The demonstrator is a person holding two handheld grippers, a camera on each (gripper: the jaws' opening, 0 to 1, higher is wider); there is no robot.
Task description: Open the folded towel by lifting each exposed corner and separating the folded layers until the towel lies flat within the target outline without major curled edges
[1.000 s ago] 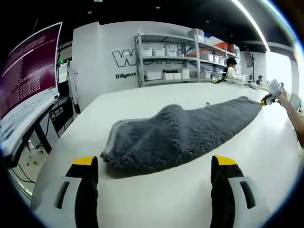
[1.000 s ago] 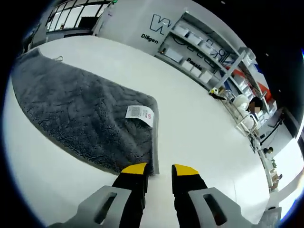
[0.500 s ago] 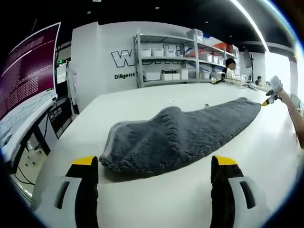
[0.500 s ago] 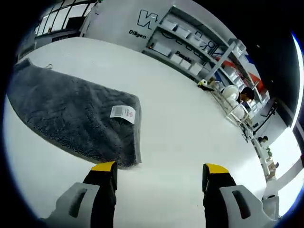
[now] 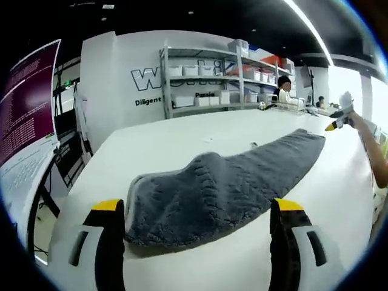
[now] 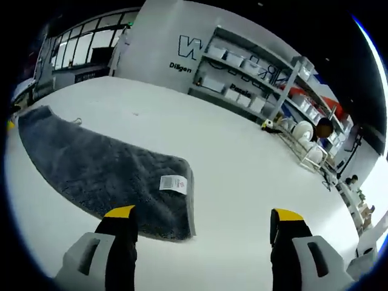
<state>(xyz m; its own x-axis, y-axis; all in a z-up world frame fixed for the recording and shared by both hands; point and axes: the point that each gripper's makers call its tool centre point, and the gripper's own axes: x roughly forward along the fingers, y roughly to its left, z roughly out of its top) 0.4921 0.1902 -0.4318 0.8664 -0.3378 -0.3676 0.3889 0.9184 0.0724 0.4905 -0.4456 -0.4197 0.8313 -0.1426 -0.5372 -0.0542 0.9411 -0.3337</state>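
Note:
A grey fluffy towel point(image 5: 224, 188) lies stretched along the white table point(image 5: 176, 130), away from me. Its near end humps up in a fold just ahead of my left gripper point(image 5: 197, 207), which is open, its yellow-tipped jaws wide apart on either side of that end. In the right gripper view the towel point(image 6: 91, 167) lies flat, with a white label point(image 6: 174, 183) beside its near corner. My right gripper point(image 6: 204, 214) is open and holds nothing, a little short of that corner. That right gripper point(image 5: 338, 120) also shows beyond the towel's far end in the left gripper view.
Metal shelves point(image 5: 206, 76) with white bins line the lettered back wall. A monitor point(image 5: 24, 115) stands off the table's left side. A person point(image 5: 282, 85) is behind the far table edge. A person's arm point(image 5: 376, 151) reaches in from the right. Bare table point(image 6: 254, 163) lies right of the towel.
My right gripper's jaws, almost closed at the towel's corner a second ago, have spread wide and pulled back; the corner lies on the table. The left view has moved closer to the towel's humped end.

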